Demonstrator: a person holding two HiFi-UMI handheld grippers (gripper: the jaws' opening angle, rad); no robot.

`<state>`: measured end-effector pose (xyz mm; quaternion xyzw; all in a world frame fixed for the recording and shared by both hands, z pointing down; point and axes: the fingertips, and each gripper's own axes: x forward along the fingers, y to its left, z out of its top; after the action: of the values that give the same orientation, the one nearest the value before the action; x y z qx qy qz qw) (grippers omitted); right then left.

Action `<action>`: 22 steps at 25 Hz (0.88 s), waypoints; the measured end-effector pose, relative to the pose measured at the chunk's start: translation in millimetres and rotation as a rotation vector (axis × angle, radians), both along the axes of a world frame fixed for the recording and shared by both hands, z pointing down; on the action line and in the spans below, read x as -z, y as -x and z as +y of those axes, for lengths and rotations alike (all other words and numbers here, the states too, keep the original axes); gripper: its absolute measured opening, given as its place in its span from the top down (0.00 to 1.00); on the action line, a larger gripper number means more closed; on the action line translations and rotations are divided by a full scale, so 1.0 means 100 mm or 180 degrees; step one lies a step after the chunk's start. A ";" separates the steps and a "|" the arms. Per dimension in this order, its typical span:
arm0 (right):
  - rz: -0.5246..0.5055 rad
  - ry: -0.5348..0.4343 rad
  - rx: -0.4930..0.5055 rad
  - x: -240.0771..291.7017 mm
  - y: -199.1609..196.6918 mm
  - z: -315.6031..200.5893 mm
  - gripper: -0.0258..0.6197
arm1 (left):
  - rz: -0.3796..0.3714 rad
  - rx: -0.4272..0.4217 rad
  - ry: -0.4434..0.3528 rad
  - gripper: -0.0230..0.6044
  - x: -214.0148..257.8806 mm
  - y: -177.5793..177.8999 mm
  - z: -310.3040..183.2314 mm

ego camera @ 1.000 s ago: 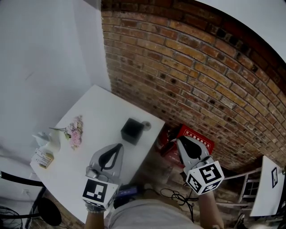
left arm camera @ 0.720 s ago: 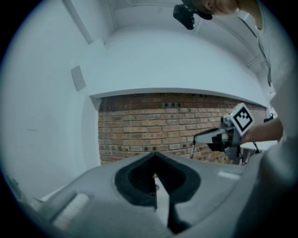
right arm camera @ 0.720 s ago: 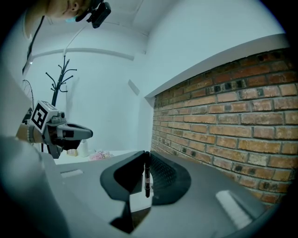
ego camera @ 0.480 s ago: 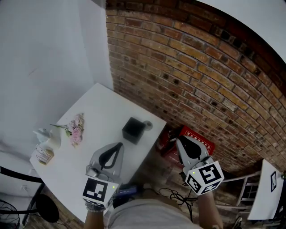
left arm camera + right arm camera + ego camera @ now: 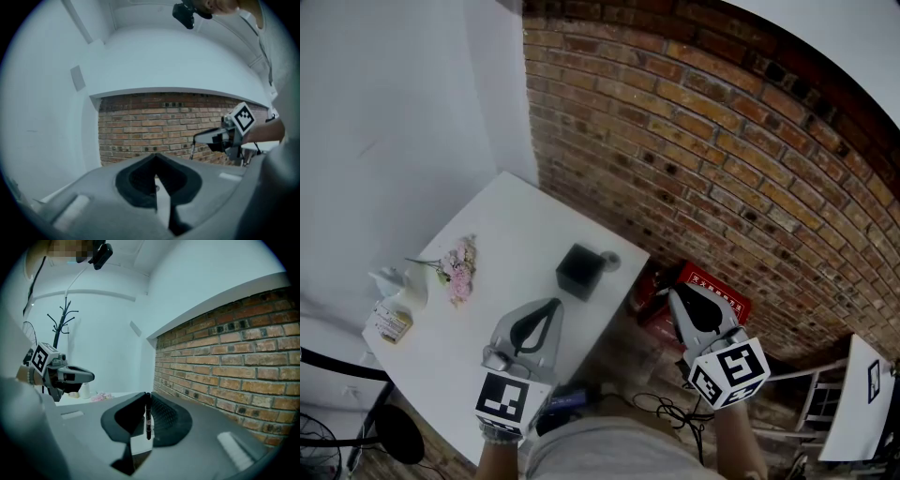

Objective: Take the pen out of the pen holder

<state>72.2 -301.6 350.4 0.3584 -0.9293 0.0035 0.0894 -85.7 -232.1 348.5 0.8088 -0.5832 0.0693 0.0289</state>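
Note:
The black square pen holder [image 5: 579,271] stands on the white table [image 5: 502,234] near its right edge, with a small round grey thing [image 5: 608,261] beside it. My right gripper [image 5: 674,293] hangs off the table's right side, above the floor. It is shut on a thin black pen [image 5: 148,419] that stands upright between its jaws. The pen is too small to make out in the head view. My left gripper [image 5: 547,306] hovers over the table in front of the holder; its jaw tips meet with nothing between them [image 5: 156,155]. Each gripper sees the other beside it.
Pink flowers [image 5: 457,272], a white vase [image 5: 397,284] and a small labelled bottle [image 5: 392,326] sit at the table's left end. A brick wall [image 5: 722,159] runs behind. A red box [image 5: 712,292] and cables lie on the floor under my right gripper. A coat rack [image 5: 60,319] stands at the far wall.
Only the head view has shifted slightly; both grippers keep still and the pen stays in the right jaws.

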 end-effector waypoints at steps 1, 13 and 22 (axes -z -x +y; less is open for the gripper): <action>0.0000 -0.0002 0.0003 0.00 0.00 0.00 0.90 | -0.0007 0.0000 -0.0009 0.97 0.00 0.00 0.00; -0.0001 0.0016 0.0027 -0.01 0.00 0.01 0.90 | -0.0010 -0.0005 0.0027 0.97 0.00 -0.03 0.00; 0.0000 0.0008 0.0048 -0.02 0.01 0.02 0.90 | -0.0037 -0.0001 0.0033 0.97 -0.02 -0.03 0.02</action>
<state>70.8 -299.3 352.0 0.3514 -0.9319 0.0040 0.0899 -82.4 -230.4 350.8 0.8083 -0.5829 0.0771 0.0297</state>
